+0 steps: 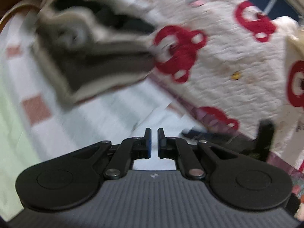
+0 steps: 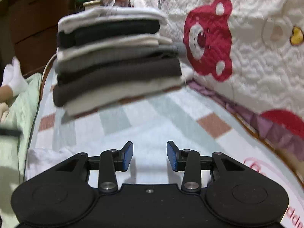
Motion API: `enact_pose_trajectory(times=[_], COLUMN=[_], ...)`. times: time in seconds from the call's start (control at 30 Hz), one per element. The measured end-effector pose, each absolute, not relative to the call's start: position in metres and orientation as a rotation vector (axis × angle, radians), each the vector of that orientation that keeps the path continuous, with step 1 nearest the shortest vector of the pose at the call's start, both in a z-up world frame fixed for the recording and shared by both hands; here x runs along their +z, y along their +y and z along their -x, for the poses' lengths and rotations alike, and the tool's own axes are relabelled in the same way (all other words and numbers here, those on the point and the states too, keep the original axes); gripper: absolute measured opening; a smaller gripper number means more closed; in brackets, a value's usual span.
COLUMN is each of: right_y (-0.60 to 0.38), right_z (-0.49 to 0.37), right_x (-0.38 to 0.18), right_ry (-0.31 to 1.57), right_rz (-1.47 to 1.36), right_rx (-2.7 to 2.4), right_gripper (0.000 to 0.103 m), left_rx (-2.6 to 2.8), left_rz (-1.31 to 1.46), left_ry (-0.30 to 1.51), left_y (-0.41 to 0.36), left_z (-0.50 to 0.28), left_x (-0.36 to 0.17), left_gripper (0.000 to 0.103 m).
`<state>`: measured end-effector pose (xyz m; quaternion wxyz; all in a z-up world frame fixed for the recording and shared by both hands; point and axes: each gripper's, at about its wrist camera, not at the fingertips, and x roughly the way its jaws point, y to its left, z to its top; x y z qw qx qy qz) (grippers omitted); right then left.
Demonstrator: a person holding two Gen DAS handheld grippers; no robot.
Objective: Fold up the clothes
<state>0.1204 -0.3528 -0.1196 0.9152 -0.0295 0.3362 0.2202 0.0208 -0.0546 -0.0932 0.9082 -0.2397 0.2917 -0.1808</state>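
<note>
My left camera is looking down onto the stack of folded clothes (image 1: 91, 57) from above, so only blurred grey and cream top layers are showing, with a dark fold at the back. My right camera is seeing the same stack (image 2: 117, 60) side-on, and there its layers are reading clearly: pale grey on top, then black, cream, grey, dark brown and cream at the bottom. Only the right view is showing a white-socked foot (image 2: 14, 77) at nine o'clock on a pale green cover (image 2: 20, 98), and a loose white garment (image 2: 47, 159) lying at eight o'clock beside my right fingers. Only the left view is catching a black piece of the other gripper (image 1: 265, 138) at four o'clock.

The stack is sitting on the checked bedsheet (image 1: 85, 125), at about eleven o'clock from my left gripper (image 1: 154, 142) and well apart from it, its far edge touching the white quilt with red bears (image 1: 218, 57). From my right gripper (image 2: 149, 155) it is lying at eleven to twelve o'clock, also well clear.

My left fingers are standing nearly together, a narrow gap between the blue pads, gripping nothing. My right fingers are spreading wide apart over bare sheet, holding nothing.
</note>
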Motion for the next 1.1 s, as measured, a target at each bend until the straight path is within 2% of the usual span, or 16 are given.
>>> enact_pose_trajectory(times=[0.13,0.23,0.27,0.33,0.5,0.6,0.67,0.83,0.93,1.03,1.1], right_y=[-0.355,-0.338,-0.332,-0.335,-0.363,-0.361,-0.344,-0.302,-0.289,-0.286,-0.288], right_z=[-0.122,-0.128,-0.130,-0.139,-0.171,-0.168,-0.157,-0.140,-0.152,-0.170,-0.181], right_x=[-0.128,-0.139,-0.146,-0.154,-0.164,-0.143,-0.134,-0.133,-0.148,-0.160,-0.162], right_ry=[0.729,0.748,0.740,0.749,0.808,0.778,0.760,0.782,0.844,0.857,0.865], right_rz=[0.014,0.115,0.186,0.188,-0.025,-0.068,-0.032,0.117,0.173,0.158,0.126], right_rx=[0.501,0.498,0.420,0.325,0.184,0.171,0.273,0.505,0.518,0.448,0.409], right_gripper=[0.046,0.050,0.047,0.033,0.033,0.037,0.038,0.044,0.046,0.047,0.047], left_rx=[-0.459,-0.431,-0.440,-0.458,-0.448,-0.449,-0.458,-0.437,-0.271,-0.230,-0.229], left_rz=[0.494,0.486,0.512,0.563,0.567,0.454,0.480,0.616,0.546,0.624,0.590], left_ry=[0.766,1.023,1.032,1.046,1.055,1.014,0.939,0.799,0.879,0.961,0.969], left_y=[-0.080,-0.092,-0.089,-0.083,-0.075,-0.087,-0.083,-0.068,-0.061,-0.047,-0.049], left_z=[-0.046,-0.053,-0.049,-0.041,-0.043,-0.036,-0.033,-0.046,-0.052,-0.047,-0.048], left_x=[-0.113,-0.161,-0.166,-0.176,-0.177,-0.165,-0.155,-0.146,-0.165,-0.187,-0.183], left_gripper=[0.005,0.005,0.006,0.005,0.003,0.003,0.006,0.007,0.006,0.003,0.002])
